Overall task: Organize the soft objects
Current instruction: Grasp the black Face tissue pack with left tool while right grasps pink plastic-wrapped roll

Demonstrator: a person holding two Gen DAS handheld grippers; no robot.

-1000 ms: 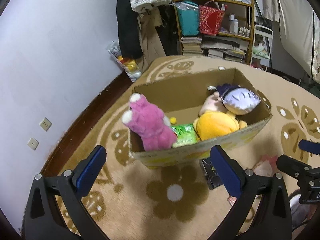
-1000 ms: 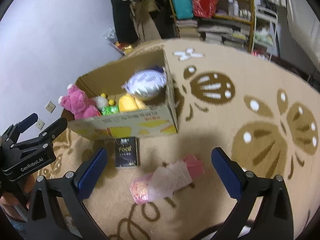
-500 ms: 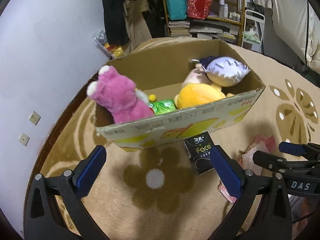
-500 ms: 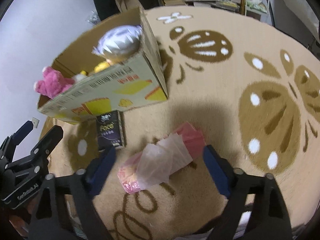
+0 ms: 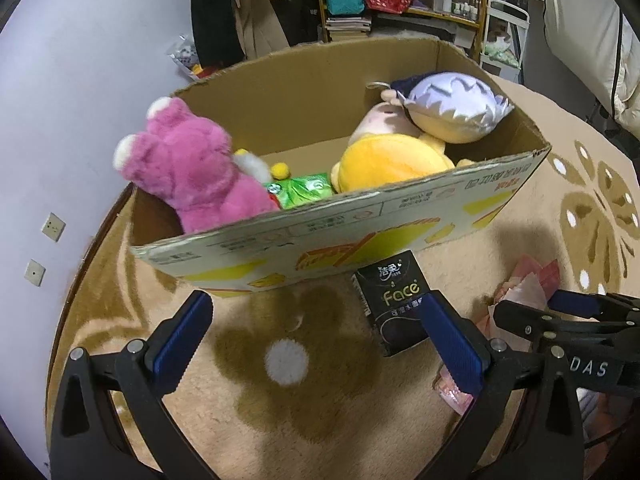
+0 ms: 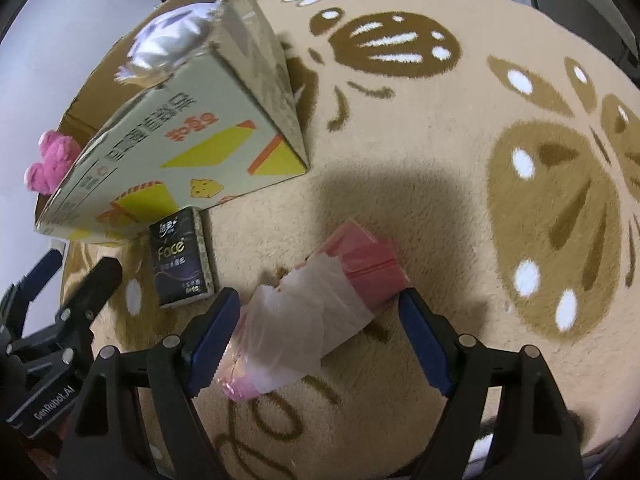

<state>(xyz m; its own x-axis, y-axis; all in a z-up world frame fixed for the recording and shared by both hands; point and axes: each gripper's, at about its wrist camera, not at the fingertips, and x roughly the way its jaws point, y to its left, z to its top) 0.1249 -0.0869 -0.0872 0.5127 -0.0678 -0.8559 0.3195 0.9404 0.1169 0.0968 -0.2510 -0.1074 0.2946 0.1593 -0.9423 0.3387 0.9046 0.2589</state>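
On the floor, rug: beige carpet (image 6: 400,160) with brown flower pattern; everything below sits on it.
Box: open cardboard box (image 5: 400,224) against the wall side of the rug, yellow print on its near face.
Box contents: pink plush bear (image 5: 188,168) at the left end, head above the rim; yellow plush (image 5: 388,160) at the right; plush with pale lilac hair (image 5: 456,104) lying on top of it; green packet (image 5: 308,188) on the box floor between bear and yellow plush.
Pink pack: soft pink tissue pack (image 6: 312,316) in clear wrap, lying on the rug, well clear of the box, tilted diagonally.
Black pack: black "Face" tissue pack (image 5: 396,304) flat on the rug, touching the box's near face.
My right gripper (image 6: 320,336): spread, jaws just been closing; pink pack lies between the fingers, left pad at its wrap, right pad just clear.
My left gripper (image 5: 316,340): spread, nothing between the fingers; black pack just beside my right finger.
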